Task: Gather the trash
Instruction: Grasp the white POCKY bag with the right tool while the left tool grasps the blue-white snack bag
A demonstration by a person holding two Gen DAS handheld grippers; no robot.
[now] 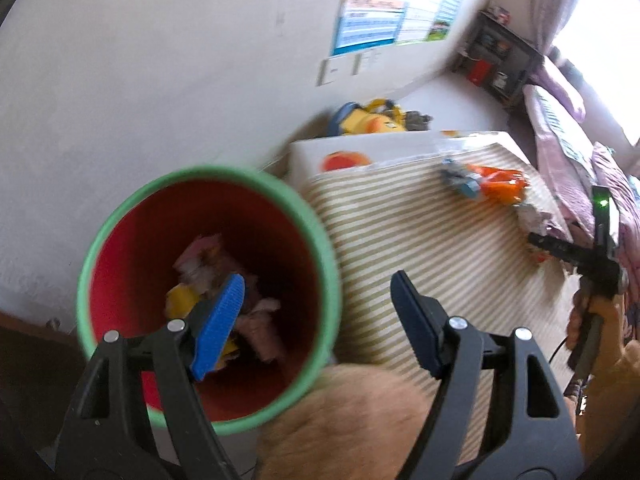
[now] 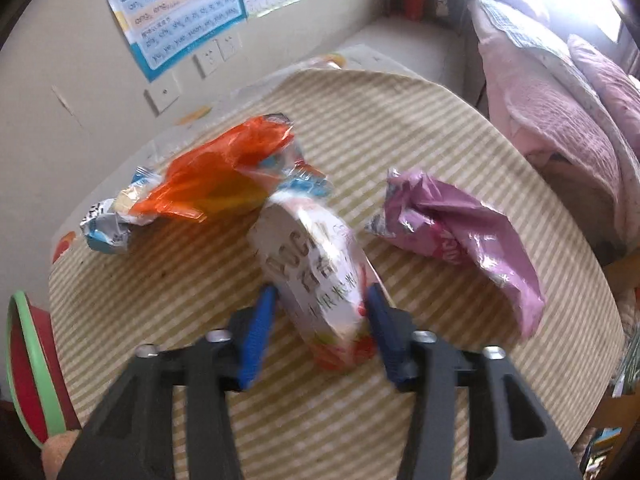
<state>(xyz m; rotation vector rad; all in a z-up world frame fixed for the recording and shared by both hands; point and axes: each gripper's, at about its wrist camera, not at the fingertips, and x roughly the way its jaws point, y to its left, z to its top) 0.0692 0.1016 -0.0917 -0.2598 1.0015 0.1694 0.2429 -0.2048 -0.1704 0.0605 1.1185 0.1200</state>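
A red bin with a green rim (image 1: 208,172) holds pink and yellow scraps; it also shows at the left edge of the right wrist view (image 2: 24,340). My left gripper (image 1: 318,280) is open, one blue pad inside the bin, the other finger outside its wall. On the striped cloth (image 2: 400,120) my right gripper (image 2: 320,316) is shut on a white printed snack packet (image 2: 316,264), a pad on each side. An orange wrapper (image 2: 216,176) and a blue-white wrapper (image 2: 108,224) lie behind it, a purple bag (image 2: 460,232) to its right.
A bed with pink bedding (image 2: 560,120) borders the table on the right. The wall with posters (image 2: 180,4) and sockets is to the left. A white box (image 1: 360,152), yellow toys (image 1: 372,120) and a dark shelf (image 1: 496,52) stand beyond. A tan fuzzy sleeve (image 1: 340,420) is below.
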